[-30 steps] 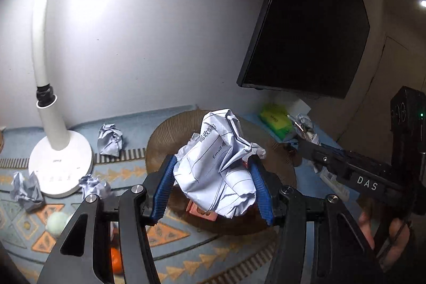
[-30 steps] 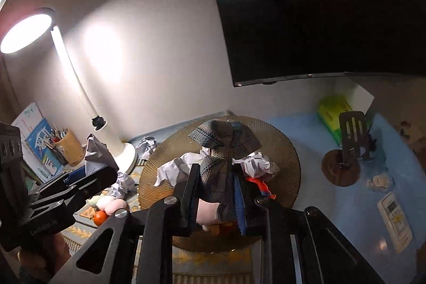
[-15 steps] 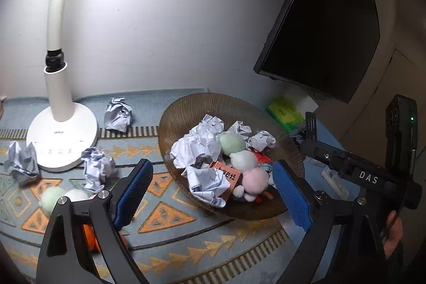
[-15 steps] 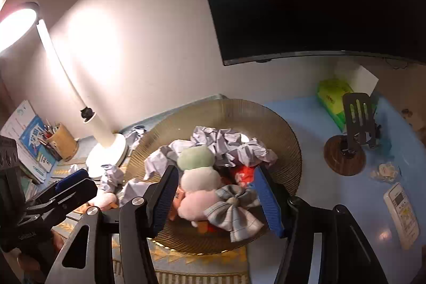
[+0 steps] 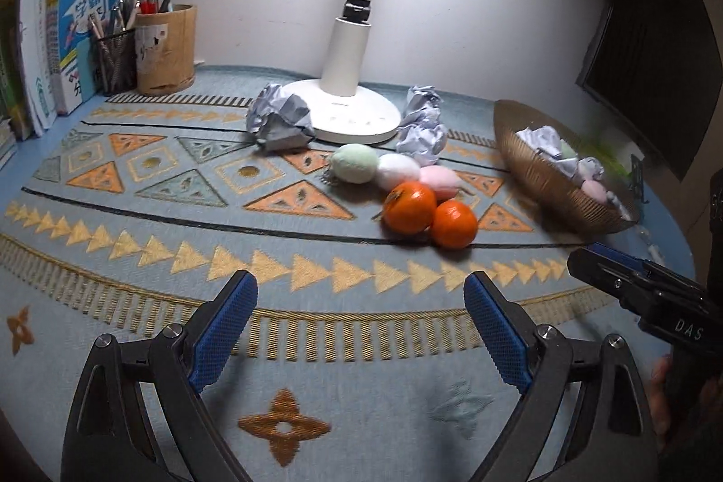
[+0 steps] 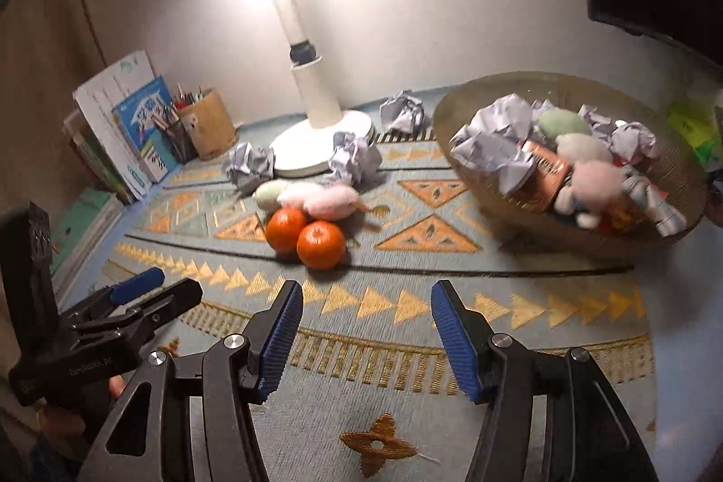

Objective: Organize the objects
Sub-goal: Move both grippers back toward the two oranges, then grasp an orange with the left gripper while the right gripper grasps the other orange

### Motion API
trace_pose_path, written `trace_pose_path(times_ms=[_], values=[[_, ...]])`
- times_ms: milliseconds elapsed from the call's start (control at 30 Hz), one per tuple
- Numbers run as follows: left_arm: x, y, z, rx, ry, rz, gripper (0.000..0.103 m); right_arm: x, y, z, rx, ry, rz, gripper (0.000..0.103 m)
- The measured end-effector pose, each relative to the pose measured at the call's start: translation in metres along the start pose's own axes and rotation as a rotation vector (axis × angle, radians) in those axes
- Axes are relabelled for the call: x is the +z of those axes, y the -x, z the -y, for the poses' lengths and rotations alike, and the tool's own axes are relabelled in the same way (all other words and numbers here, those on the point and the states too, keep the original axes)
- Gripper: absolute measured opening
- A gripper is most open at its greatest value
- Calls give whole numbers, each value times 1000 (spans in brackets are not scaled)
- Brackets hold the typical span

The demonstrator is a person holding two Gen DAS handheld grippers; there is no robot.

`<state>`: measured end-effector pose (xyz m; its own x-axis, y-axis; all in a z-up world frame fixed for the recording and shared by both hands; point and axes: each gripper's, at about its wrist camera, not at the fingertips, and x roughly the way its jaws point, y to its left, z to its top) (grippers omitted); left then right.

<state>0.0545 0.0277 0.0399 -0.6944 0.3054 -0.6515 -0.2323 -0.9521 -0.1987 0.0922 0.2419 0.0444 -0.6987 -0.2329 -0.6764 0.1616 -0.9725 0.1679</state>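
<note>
Two oranges (image 5: 429, 213) (image 6: 305, 236) lie mid-mat beside a plush row of green, white and pink balls (image 5: 393, 170) (image 6: 307, 195). Crumpled paper balls (image 5: 280, 118) (image 6: 354, 161) lie around the lamp base. A woven basket (image 5: 551, 188) (image 6: 519, 206) at the right holds paper balls, plush toys and a small orange box. My left gripper (image 5: 359, 324) is open and empty over the mat's near edge. My right gripper (image 6: 363, 333) is open and empty, nearer than the oranges. Each gripper shows in the other's view, the right one (image 5: 632, 287) and the left one (image 6: 135, 292).
A white desk lamp (image 5: 348, 93) (image 6: 316, 129) stands at the back. Pen holders (image 5: 149, 48) (image 6: 199, 125) and books (image 5: 68, 39) (image 6: 122, 129) line the back left. A dark monitor (image 5: 655, 30) hangs at the right. The patterned mat (image 5: 180, 211) covers the table.
Both grippers opened and dropped the paper ball and the bow toy into the basket. Both then pulled back and swung left, now over the mat facing the oranges.
</note>
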Motion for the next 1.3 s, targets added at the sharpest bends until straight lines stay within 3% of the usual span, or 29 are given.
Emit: trace_pose_path(times_ms=[67,167,267,367,467,567,700,800,867,900,1000,1067,1100,1167,1233,1300], values=[[-2,1,-5,5,17,6,91,-8,-12,-4,-13,25,-26,58],[-2,7,-9,-12,32,62,93,-9,-9,-2,-20,44,13,59],[-4,-4,0,6,-2,-6,93,-9,-17,2,-41,16,-25,62],[-6,-2,11,28,-61,-8,93,-10,-20,-3,-52,39,-38,62],[-7,-10,12,77,-66,-47,95,-12,-19,-11,-61,81,-35,62],[-8,-12,10,68,-59,-64,95,-11,-21,-12,-66,86,-45,63],[-8,-12,9,81,-54,-68,95,-11,-23,-9,-46,71,-54,63],[-7,-16,11,109,-62,-86,94,-7,-28,-7,30,57,-102,63],[-4,-18,15,60,-96,-100,94,2,-34,4,149,-24,-150,63],[2,-20,17,32,-112,-111,94,8,-36,6,166,-35,-159,63],[30,-27,14,-115,-70,-125,94,29,-41,-6,65,97,-107,63],[50,-45,12,-249,-38,-180,94,38,-53,-14,83,165,-113,63],[57,-55,12,-266,-42,-191,94,41,-60,-16,106,181,-128,63],[64,-74,10,-227,-55,-203,89,43,-73,-17,120,203,-137,62],[66,-90,4,-293,-27,-237,76,44,-81,-18,116,222,-135,60],[66,-101,0,-335,7,-260,75,47,-89,-19,119,232,-135,58]])
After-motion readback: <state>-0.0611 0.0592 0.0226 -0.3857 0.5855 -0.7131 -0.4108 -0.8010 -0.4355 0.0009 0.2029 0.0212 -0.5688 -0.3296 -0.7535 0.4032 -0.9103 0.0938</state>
